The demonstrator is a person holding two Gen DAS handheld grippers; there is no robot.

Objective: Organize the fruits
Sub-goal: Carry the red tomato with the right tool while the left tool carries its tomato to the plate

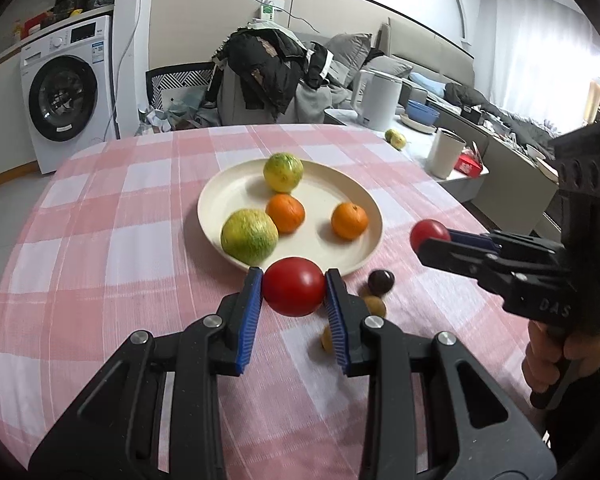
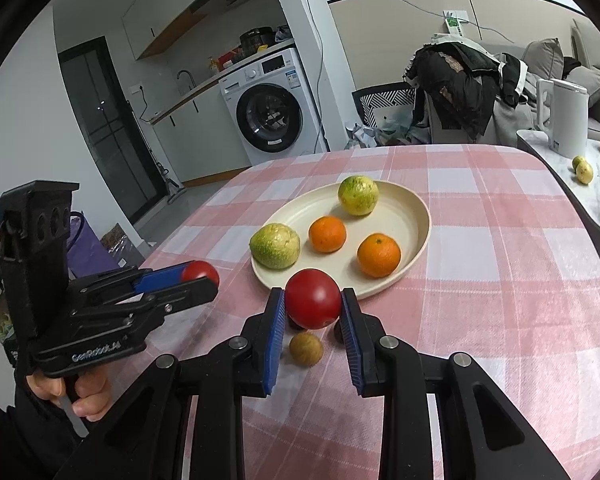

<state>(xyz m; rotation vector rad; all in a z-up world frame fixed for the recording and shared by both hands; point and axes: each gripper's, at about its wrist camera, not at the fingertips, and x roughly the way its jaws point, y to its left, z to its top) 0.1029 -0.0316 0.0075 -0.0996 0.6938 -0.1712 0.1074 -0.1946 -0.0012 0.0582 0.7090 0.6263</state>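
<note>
We hold one round red tomato in each gripper, both above the pink-and-white checked tablecloth (image 1: 120, 208) and both short of the shallow cream-coloured round plate (image 1: 342, 190).

Progress, as we judge it: the plate already carries four fruits. These are a green-yellow citrus at the far side (image 1: 283, 172), a larger green-yellow citrus at the near-left rim (image 1: 249, 235), and two orange mandarins, one central (image 1: 285, 213) and one to the right (image 1: 349, 220). Left to place are the two tomatoes in hand and the small fruits on the cloth just beside the plate's near rim: one dark purple-brown round fruit (image 1: 381, 281) and some small tan-brown round fruits (image 1: 374, 305). The right wrist view shows one tan fruit (image 2: 306, 348) under the right gripper; the others are partly hidden by the fingers there, so we cannot give an exact count.

Pose: the left gripper (image 1: 294, 294) points forward at the plate's near rim, jaws clenched on the left red tomato (image 1: 294, 292), blue pads pressing both of its sides. The right gripper (image 2: 313, 306) is level beside it, aimed likewise, jaws clamped on the right red tomato (image 2: 313, 304). In each wrist view the opposite gripper appears side-on with its tomato at the fingertips.
</note>
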